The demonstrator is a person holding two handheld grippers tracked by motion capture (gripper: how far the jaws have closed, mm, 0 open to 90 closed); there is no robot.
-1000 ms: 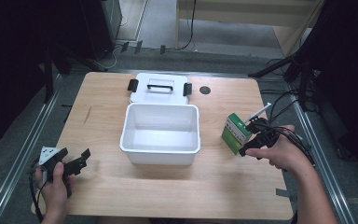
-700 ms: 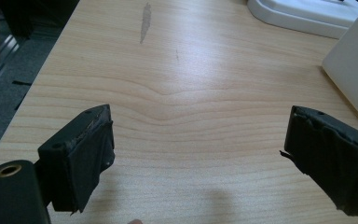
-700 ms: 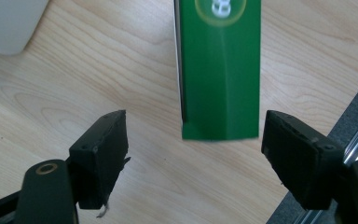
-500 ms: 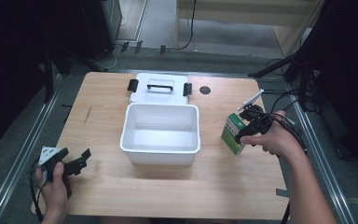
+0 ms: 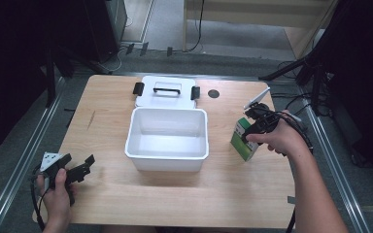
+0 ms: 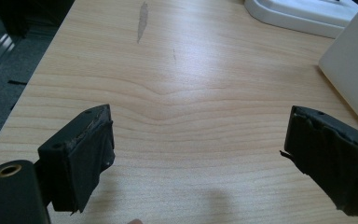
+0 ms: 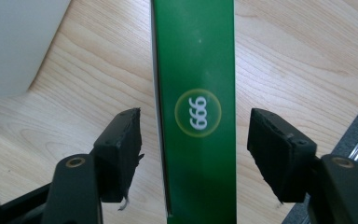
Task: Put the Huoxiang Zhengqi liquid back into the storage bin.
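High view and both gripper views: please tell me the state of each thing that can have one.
white bin: open, empty, upright.
lid: off, flat on the table behind the bin.
green box: upright on the table, closed, between the right jaws, not yet gripped.
right gripper: open around the box; jaws have just been closing.
left gripper: open, nothing between the jaws.

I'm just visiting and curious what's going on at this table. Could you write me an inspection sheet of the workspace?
Surface: light wooden table, one dark streak.
Job's things: upright green cardboard box; open white plastic bin, nothing seen inside; white lid behind it.
Clutter: small dark round disc.
Grippers: right gripper has just been closing around the box, pads not touching; left gripper open, nothing between.
Cables: black ones trailing from the grippers.
Surroundings: grey floor, metal rails, dark stands.
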